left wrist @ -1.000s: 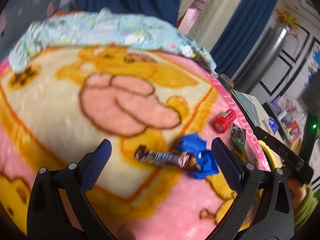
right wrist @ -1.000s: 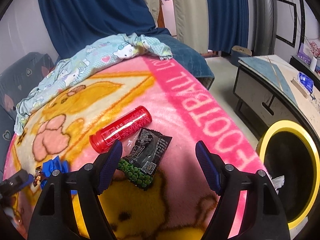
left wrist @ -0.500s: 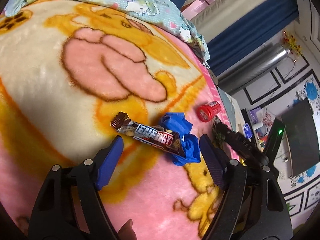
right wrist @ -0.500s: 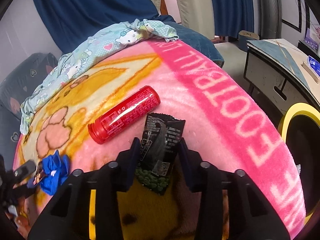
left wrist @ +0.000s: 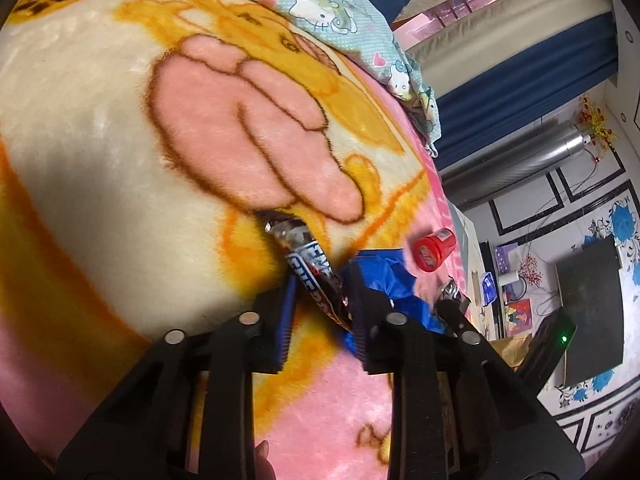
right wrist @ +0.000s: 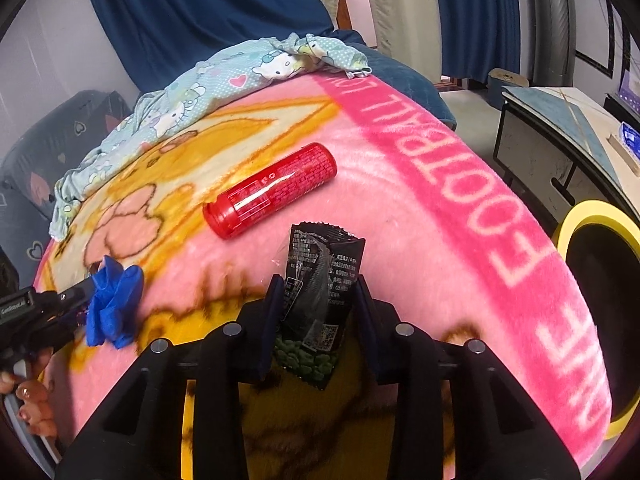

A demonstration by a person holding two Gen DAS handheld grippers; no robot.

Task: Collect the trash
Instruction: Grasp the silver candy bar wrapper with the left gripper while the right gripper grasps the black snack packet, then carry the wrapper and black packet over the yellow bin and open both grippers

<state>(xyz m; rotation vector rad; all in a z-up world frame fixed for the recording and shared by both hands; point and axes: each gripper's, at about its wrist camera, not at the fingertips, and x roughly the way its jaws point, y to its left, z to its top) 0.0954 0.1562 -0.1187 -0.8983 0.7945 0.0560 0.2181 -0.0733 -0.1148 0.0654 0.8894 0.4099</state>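
Pinching from both sides at once, you have each tool clamped on a piece of litter lying on the pink cartoon blanket (right wrist: 440, 208). Nearest you, your right gripper (right wrist: 318, 312) has its jaws drawn in against the two long edges of the black snack packet (right wrist: 324, 280), gripping it across its width; that hold makes sense, since a flat, limp packet gives the pads little else to bite on. The packet appears to lie flat on the fleece, not yet lifted.

Your left gripper (left wrist: 320, 300) is likewise closed on the chocolate bar wrapper (left wrist: 308, 260), which sticks out forward between the pads at a slant. Just right of it, touching the wrapper and the right-hand pad, sits the crumpled blue glove (left wrist: 384, 276); I cannot tell whether any of it is caught in the grip.

A little farther out, the red tube (right wrist: 272, 190) rests on its side, apart from both tools and untouched. To your right, off the blanket's edge, the yellow-rimmed bin (right wrist: 592, 216) stands open toward you, placed where a short swing should reach it. At the far end, a pale printed cloth (right wrist: 224, 84) is bunched along the blanket.

Judging by this, lifting and dropping both pieces comes next.
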